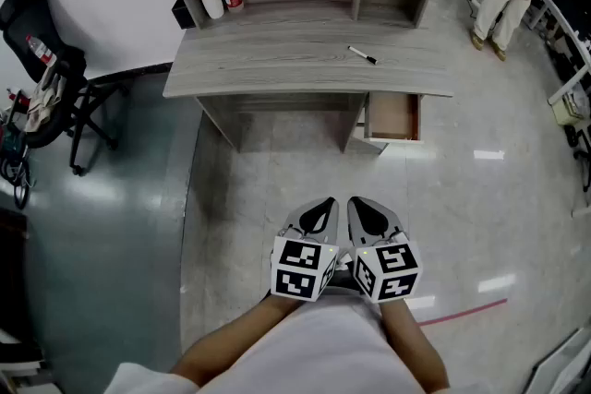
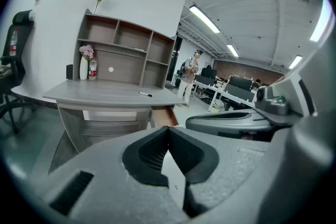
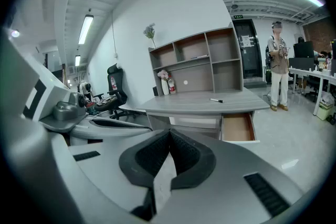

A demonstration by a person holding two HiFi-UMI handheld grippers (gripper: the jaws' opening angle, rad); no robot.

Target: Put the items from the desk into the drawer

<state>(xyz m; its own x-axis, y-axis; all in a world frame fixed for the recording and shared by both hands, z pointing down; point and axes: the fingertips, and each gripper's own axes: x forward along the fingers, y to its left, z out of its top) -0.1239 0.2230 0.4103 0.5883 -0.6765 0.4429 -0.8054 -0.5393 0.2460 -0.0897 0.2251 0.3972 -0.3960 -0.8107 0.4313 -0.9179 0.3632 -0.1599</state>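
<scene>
Pen on desk, drawer open, left gripper and right gripper each pressed together, empty

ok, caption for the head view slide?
Left gripper and right gripper, jaws shut and empty, held side by side short of the desk; marker on top, drawer open.

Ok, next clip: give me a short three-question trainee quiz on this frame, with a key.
1. True or false: the drawer is already open.
2. Which item lies on the desk? A) marker B) scissors C) mug
3. Fill in: the left tool and the right tool are both ____, holding nothing.
Key: 1 true; 2 A; 3 shut.
</scene>
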